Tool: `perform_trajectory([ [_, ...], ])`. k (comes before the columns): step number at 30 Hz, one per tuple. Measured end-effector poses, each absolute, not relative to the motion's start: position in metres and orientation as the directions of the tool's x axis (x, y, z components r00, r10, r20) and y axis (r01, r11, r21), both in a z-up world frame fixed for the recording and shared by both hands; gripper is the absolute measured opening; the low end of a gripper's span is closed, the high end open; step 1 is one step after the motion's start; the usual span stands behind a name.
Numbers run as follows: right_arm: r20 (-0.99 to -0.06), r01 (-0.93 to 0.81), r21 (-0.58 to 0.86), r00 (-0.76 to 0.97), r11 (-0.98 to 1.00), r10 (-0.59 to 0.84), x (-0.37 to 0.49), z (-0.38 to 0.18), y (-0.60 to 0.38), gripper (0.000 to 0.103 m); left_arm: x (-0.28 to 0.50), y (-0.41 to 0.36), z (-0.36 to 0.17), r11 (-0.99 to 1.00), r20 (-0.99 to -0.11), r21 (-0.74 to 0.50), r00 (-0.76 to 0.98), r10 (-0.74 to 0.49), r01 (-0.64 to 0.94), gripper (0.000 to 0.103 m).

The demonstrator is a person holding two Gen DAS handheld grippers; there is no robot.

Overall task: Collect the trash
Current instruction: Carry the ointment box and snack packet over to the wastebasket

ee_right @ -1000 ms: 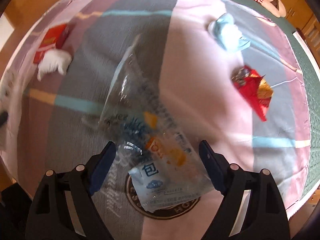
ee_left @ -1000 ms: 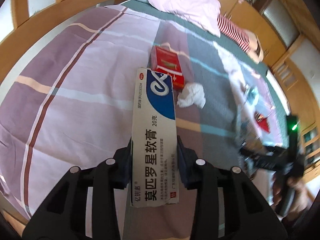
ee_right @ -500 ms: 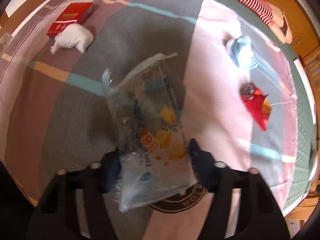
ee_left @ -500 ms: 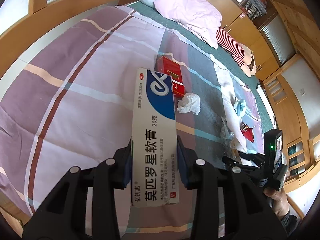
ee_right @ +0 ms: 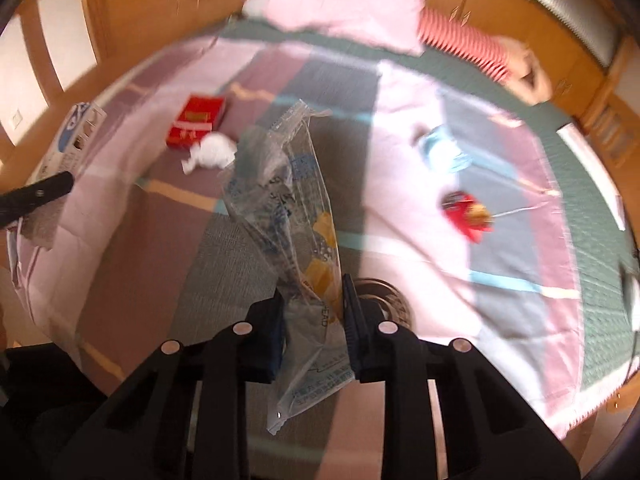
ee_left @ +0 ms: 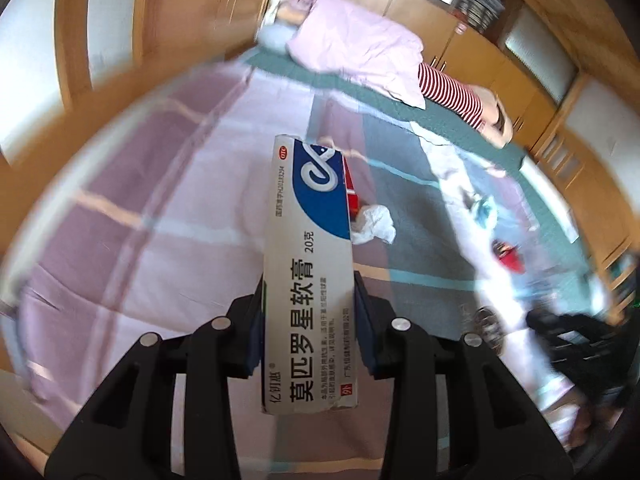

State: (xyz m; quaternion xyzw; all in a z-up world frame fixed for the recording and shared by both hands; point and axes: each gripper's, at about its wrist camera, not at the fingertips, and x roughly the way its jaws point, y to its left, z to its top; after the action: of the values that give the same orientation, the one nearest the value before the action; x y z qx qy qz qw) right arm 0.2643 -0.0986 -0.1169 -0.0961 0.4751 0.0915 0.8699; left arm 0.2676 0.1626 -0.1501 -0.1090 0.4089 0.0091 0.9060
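My left gripper (ee_left: 308,304) is shut on a long white and blue ointment box (ee_left: 308,248) and holds it above the bed. My right gripper (ee_right: 314,312) is shut on a clear plastic wrapper (ee_right: 292,200) and holds it up off the bedspread. On the bed lie a red box (ee_right: 196,120), a crumpled white tissue (ee_right: 212,150), a light blue crumpled piece (ee_right: 444,152) and a red wrapper (ee_right: 466,212). The tissue (ee_left: 374,224) and red wrapper (ee_left: 508,256) also show in the left wrist view. The red box is mostly hidden there.
A striped bedspread (ee_right: 400,92) covers the bed. A pink pillow (ee_left: 356,52) and a red-striped soft toy (ee_left: 452,92) lie at the far end. Wooden walls and cabinets (ee_left: 532,92) surround the bed. The left gripper and its box show at the left edge (ee_right: 60,152).
My right gripper closed on the clear wrapper and lifted it off the bed. Both grippers pulled back and up, so more of the bed shows. The left still holds the box.
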Motion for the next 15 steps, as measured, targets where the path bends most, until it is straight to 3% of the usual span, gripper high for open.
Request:
perform_trajectory([
  [4,-0.805,-0.184,-0.057,0.59,0.981,0.064,0.221,-0.086,-0.126,0.026,0.226,0.137,-0.113,0.986,-0.69,-0.132,0.724,-0.018,-0.101,0.038],
  [15,-0.659,-0.081,0.012,0.749,0.997,0.069,0.12,-0.02,-0.189,0.026,0.098,0.045,-0.022,0.999,-0.534,-0.044,0.845,-0.032,0.01,0.038],
])
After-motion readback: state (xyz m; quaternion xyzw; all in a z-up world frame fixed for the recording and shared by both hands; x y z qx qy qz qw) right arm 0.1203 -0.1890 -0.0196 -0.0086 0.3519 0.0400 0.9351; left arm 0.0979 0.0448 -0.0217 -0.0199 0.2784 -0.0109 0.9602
